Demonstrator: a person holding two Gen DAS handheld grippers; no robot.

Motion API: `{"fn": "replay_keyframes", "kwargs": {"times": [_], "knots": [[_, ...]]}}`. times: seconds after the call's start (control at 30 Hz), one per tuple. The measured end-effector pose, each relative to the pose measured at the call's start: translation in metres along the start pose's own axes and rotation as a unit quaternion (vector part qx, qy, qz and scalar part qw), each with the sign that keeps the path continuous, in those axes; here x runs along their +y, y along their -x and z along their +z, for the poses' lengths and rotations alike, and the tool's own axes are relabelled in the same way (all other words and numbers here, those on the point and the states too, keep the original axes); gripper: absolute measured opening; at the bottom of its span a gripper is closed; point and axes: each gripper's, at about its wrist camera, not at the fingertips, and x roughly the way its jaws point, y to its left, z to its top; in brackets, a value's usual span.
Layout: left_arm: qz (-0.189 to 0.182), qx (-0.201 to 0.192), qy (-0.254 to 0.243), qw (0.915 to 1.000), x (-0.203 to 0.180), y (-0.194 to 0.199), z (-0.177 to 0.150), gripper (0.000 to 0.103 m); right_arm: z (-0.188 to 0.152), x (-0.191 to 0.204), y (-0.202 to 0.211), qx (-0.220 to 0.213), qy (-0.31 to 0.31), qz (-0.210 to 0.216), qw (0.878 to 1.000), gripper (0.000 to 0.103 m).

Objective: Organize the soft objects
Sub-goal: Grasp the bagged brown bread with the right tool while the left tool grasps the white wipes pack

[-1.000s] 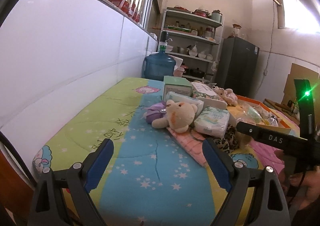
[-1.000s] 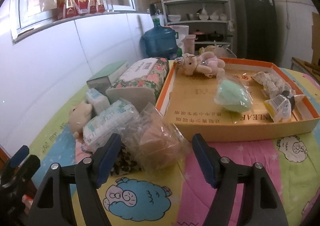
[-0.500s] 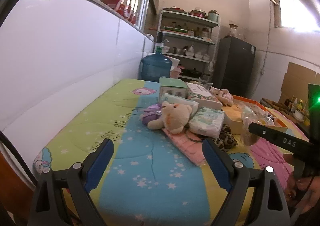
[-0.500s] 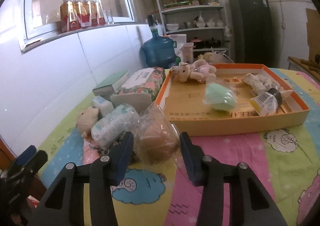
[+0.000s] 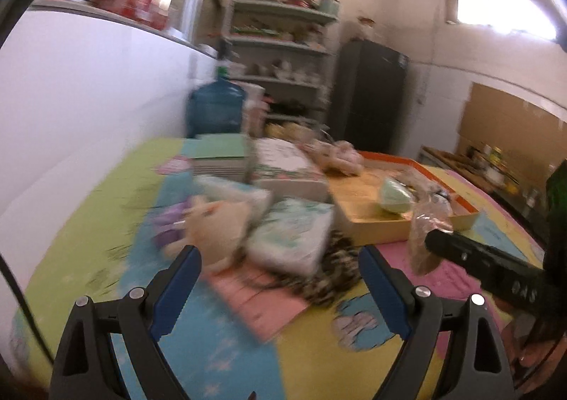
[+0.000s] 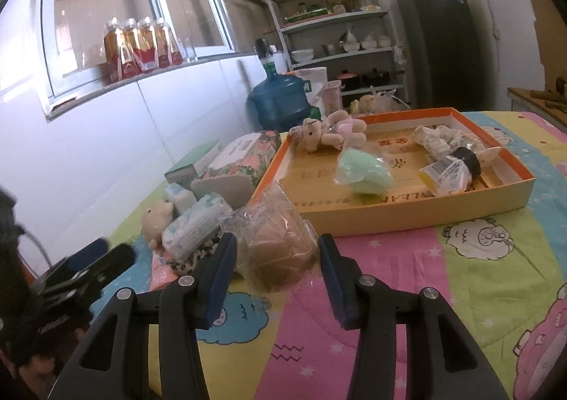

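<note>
Quilted table [image 6: 460,276] | right jaws pinch bagged bread [image 6: 276,247] | left jaws spread, empty

Counted in the right wrist view: two plush toys, one beige bear [image 6: 156,221] and one pink-clad toy [image 6: 331,130]; one bagged brown item [image 6: 278,245]; one orange tray [image 6: 489,203]; four bottles [image 6: 140,49] on the sill; one water jug [image 6: 278,100]; two tissue packs [image 6: 195,226] [image 6: 179,194].
</note>
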Motion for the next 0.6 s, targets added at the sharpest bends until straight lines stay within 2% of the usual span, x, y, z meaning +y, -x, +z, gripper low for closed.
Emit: {"fn": "replay_keyframes", "kwargs": {"times": [0.1, 0.23, 0.4, 0.47, 0.5, 0.53, 0.6], "knots": [[-0.026, 0.035, -0.009, 0.999, -0.003, -0.025, 0.011, 0.09, -0.001, -0.007, 0.004, -0.002, -0.009, 0.0, 1.0, 0.049], [-0.02, 0.07, -0.037, 0.9967, -0.004, -0.052, 0.016, 0.09, -0.003, -0.015, 0.004, 0.0, -0.018, -0.001, 1.0, 0.049], [-0.011, 0.084, -0.041, 0.9955, -0.002, -0.064, 0.018, 0.09, -0.005, -0.019, -0.001, 0.005, -0.026, 0.003, 1.0, 0.049], [-0.016, 0.092, -0.031, 0.9951, 0.002, -0.069, 0.017, 0.082, -0.006, -0.019, -0.002, 0.007, -0.027, 0.006, 1.0, 0.049], [-0.014, 0.096, -0.024, 0.995, 0.004, -0.072, 0.016, 0.069, -0.006, -0.019, -0.003, 0.008, -0.027, 0.007, 1.0, 0.049], [-0.018, 0.101, -0.016, 0.9946, 0.006, -0.074, 0.016, 0.063, -0.006, -0.018, -0.004, 0.008, -0.026, 0.007, 1.0, 0.049], [-0.029, 0.099, -0.003, 0.9947, 0.01, -0.074, 0.013, 0.062, -0.006, -0.017, -0.004, 0.009, -0.025, 0.008, 1.0, 0.049]]}}
